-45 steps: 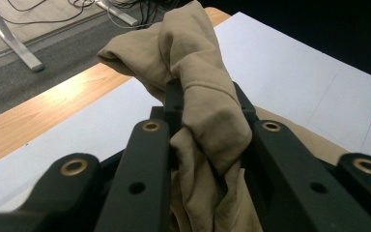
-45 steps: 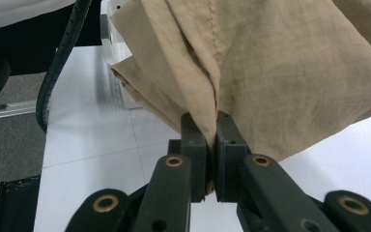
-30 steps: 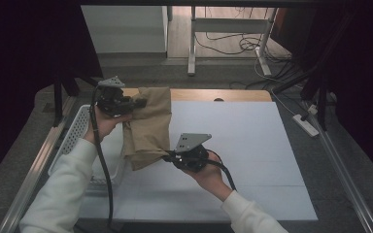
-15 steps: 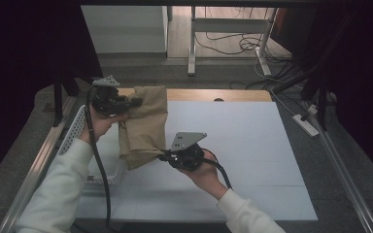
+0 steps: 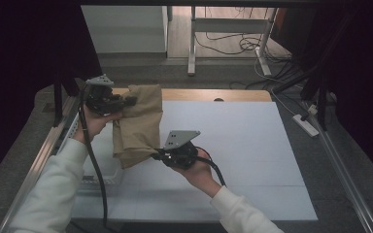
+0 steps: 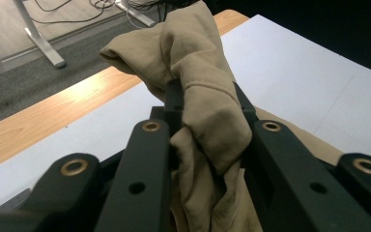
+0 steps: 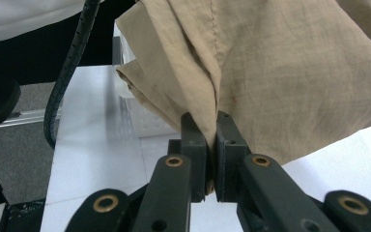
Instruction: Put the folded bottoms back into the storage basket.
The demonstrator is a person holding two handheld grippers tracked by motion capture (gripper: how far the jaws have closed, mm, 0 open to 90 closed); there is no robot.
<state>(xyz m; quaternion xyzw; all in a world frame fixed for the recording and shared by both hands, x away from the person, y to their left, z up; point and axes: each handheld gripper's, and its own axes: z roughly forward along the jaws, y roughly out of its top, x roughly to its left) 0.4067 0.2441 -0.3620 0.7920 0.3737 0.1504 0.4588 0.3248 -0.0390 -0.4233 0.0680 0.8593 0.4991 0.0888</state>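
- The right gripper point(image 5: 158, 153), nearest the person, pinched a thin lower edge of the crumpled tan cotton garment point(image 5: 138, 126); in the right gripper view its jaws were pressed together on a seam fold point(image 7: 212, 130). So little fabric sat between them that a firm pull could have slid the edge out.
- The garment hung in the air between both grippers, over the left part of the white table mat point(image 5: 233, 145). Had either grip failed, the cloth would likely have swung down and bunched, losing whatever fold was in hand.
- A pale ribbed tray point(image 5: 104, 167), possibly a basket, sat just below the hanging hem at the table's left edge; the view there was dim. The hem might have caught on it.
- Farther off, the left gripper point(image 5: 126, 102) clamped a thick twisted wad point(image 6: 207, 116) of the garment's upper end. Such a bulky bite could have held several layers, so spreading the cloth flat might have gone wrong.
- Its trailing black cable point(image 5: 90, 150) ran close to the cloth and could have snagged.
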